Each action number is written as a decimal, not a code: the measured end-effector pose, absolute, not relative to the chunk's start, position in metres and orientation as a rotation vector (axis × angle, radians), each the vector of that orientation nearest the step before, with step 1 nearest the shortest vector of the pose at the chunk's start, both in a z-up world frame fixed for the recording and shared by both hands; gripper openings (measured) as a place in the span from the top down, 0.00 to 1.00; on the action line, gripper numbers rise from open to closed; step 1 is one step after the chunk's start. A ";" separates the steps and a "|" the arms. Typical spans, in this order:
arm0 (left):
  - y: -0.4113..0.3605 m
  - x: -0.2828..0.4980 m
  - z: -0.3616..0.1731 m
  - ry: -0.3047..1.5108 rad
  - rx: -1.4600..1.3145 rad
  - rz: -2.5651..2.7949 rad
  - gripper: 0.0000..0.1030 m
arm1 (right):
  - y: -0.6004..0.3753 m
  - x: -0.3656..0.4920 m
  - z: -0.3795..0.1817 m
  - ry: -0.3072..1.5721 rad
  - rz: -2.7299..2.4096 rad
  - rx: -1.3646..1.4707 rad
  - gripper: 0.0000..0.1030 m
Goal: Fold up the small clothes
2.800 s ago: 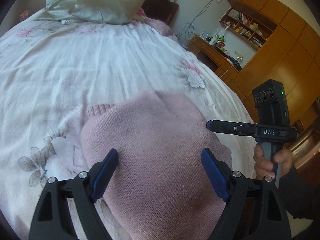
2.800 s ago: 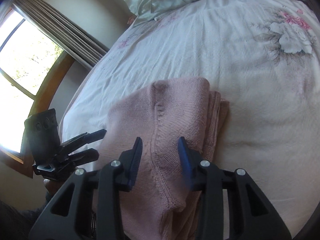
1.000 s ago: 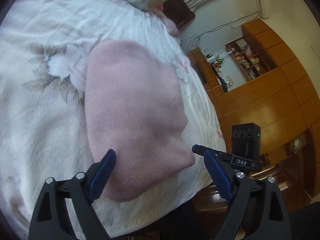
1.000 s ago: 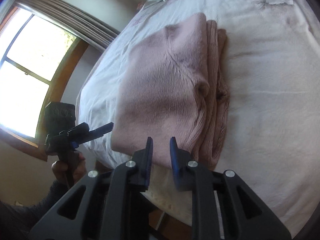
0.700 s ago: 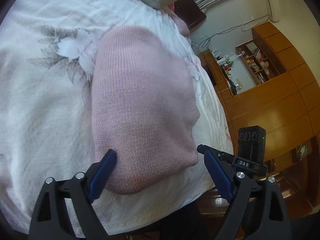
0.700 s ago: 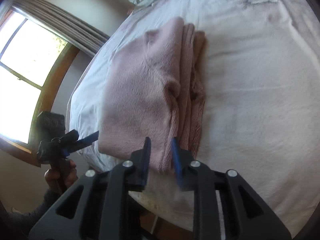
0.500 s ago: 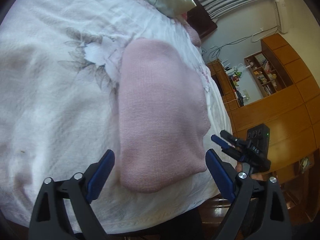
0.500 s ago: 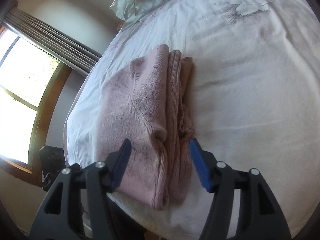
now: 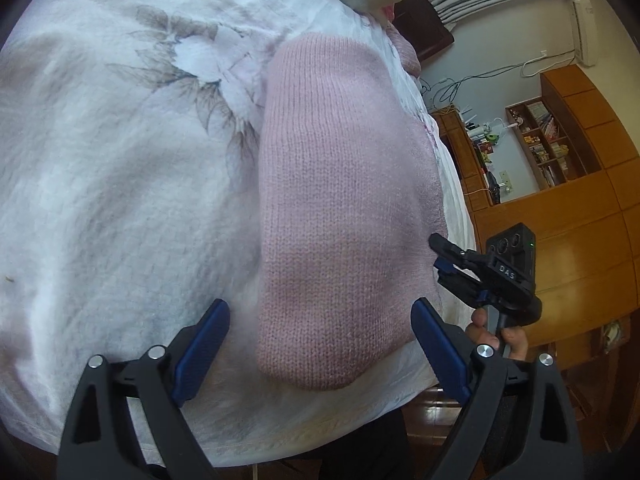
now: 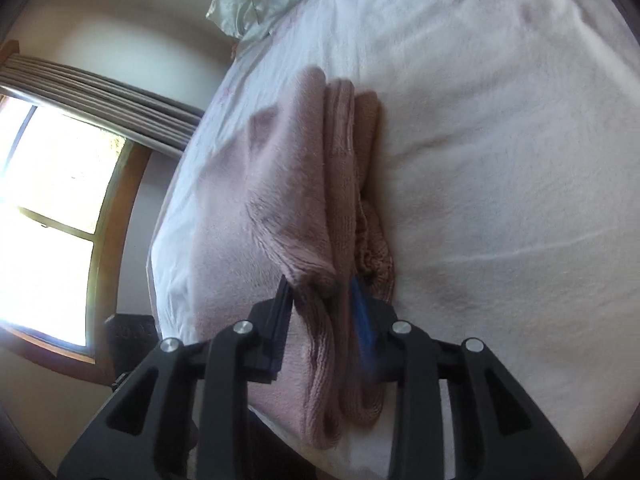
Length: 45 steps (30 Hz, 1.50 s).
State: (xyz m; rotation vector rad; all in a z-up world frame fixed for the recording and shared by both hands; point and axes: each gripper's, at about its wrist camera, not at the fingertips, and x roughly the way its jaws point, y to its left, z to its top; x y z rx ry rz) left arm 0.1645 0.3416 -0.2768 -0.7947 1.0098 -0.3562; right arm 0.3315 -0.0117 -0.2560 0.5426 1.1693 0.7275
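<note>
A folded pink knit sweater lies on the floral white bedspread near the bed's edge. My left gripper hovers open just short of the sweater's near end, its blue pads to either side and touching nothing. In the right wrist view the sweater shows its stacked folded layers. My right gripper is closed on the top layers at the near edge, with knit bunched between the fingers. From the left wrist view the right gripper sits at the sweater's right side, held by a hand.
Pillows lie at the head of the bed. A window with curtains is to the left. Wooden cabinets and shelves stand beyond the bed's right side. The bed edge and floor are just below the sweater.
The right gripper, open half a second ago, has moved in and closed on the sweater's near edge layers. The left gripper stayed open and drifted slightly back and left.
</note>
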 end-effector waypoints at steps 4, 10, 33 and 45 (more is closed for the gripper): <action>0.349 0.156 -0.259 0.946 -0.802 -0.366 0.10 | -0.010 0.335 -0.214 1.070 0.757 0.538 0.65; 0.343 0.185 -0.279 1.083 -0.825 -0.344 0.09 | 0.030 0.366 -0.256 1.202 0.700 0.434 0.82; 0.250 -0.055 -0.066 0.792 -0.239 -0.099 0.04 | -0.014 0.012 -0.057 0.748 0.321 -0.108 0.03; 0.224 -0.135 -0.027 0.749 -0.199 -0.052 0.04 | -0.016 -0.066 -0.028 0.648 0.317 -0.118 0.03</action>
